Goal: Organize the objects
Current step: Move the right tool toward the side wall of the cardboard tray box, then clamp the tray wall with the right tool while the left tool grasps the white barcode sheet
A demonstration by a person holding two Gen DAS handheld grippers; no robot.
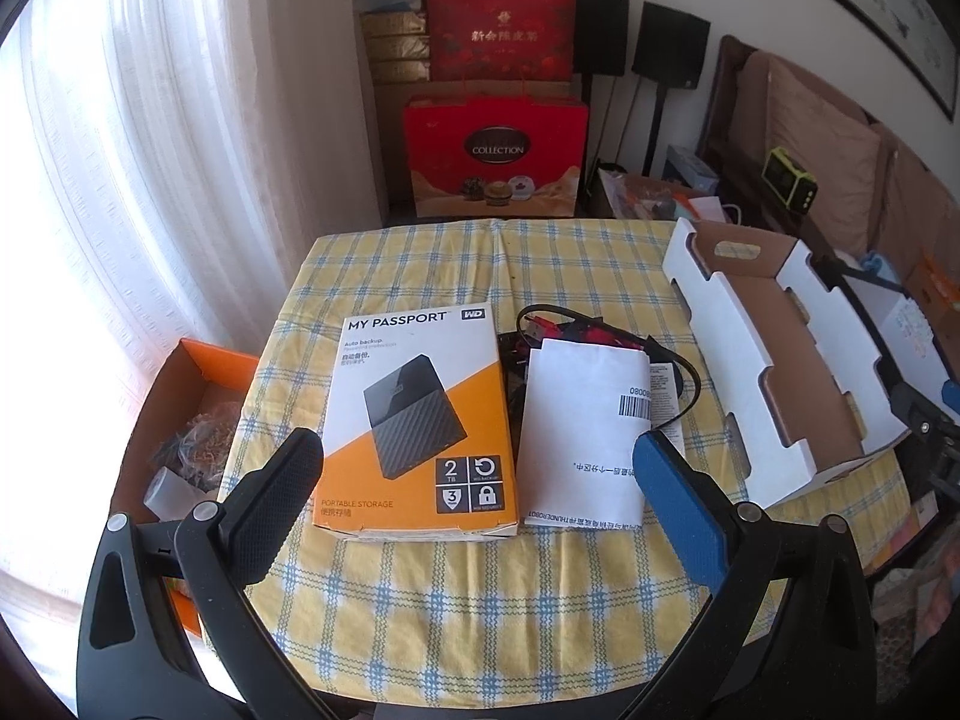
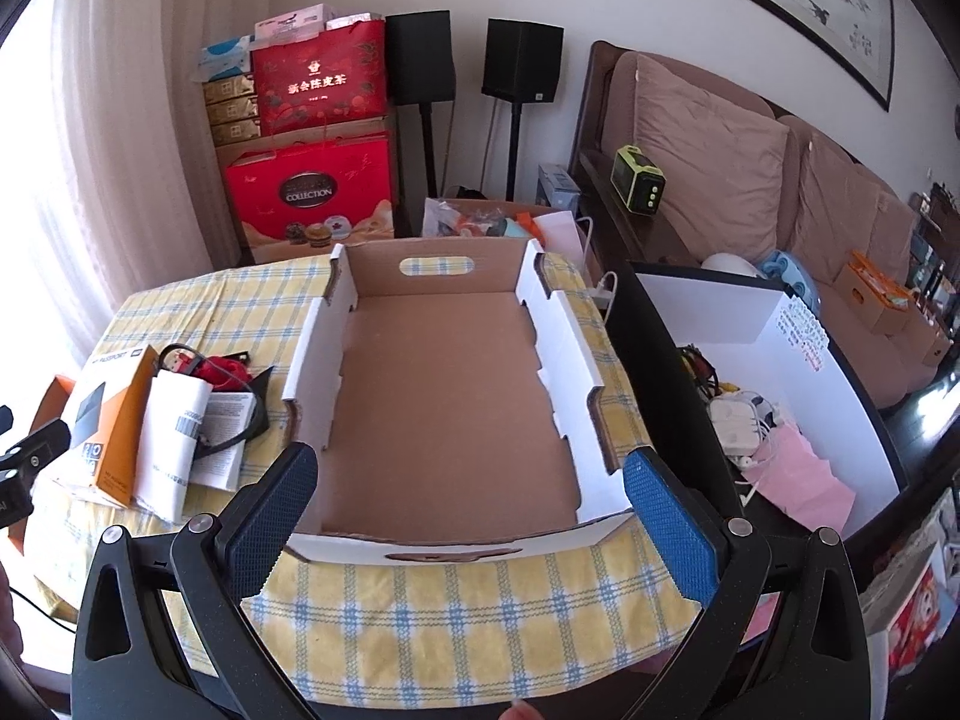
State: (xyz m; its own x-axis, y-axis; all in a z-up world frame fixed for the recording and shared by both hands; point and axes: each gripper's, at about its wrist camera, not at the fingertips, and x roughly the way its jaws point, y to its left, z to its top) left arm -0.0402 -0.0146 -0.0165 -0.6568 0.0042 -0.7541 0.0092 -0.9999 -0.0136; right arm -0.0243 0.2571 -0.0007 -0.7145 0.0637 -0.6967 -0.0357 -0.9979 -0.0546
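An orange and white "My Passport" box [image 1: 420, 420] lies flat on the yellow checked tablecloth [image 1: 480, 588]. Beside it lies a white paper packet with a barcode [image 1: 582, 432], over a black cable [image 1: 684, 372] and red items [image 1: 576, 330]. A low, empty white cardboard tray [image 1: 780, 372] stands at the right. My left gripper [image 1: 480, 468] is open and empty, just in front of the box and packet. My right gripper [image 2: 471, 480] is open and empty over the near end of the tray [image 2: 456, 408]. The box [image 2: 114, 414] and packet [image 2: 171, 438] show at the left there.
An orange box with small items [image 1: 192, 420] sits off the table's left side. A white bin with chargers and a pink bag [image 2: 780, 408] stands right of the tray. Red gift bags [image 1: 495, 156], speakers [image 2: 522, 60] and a sofa [image 2: 750, 168] lie behind.
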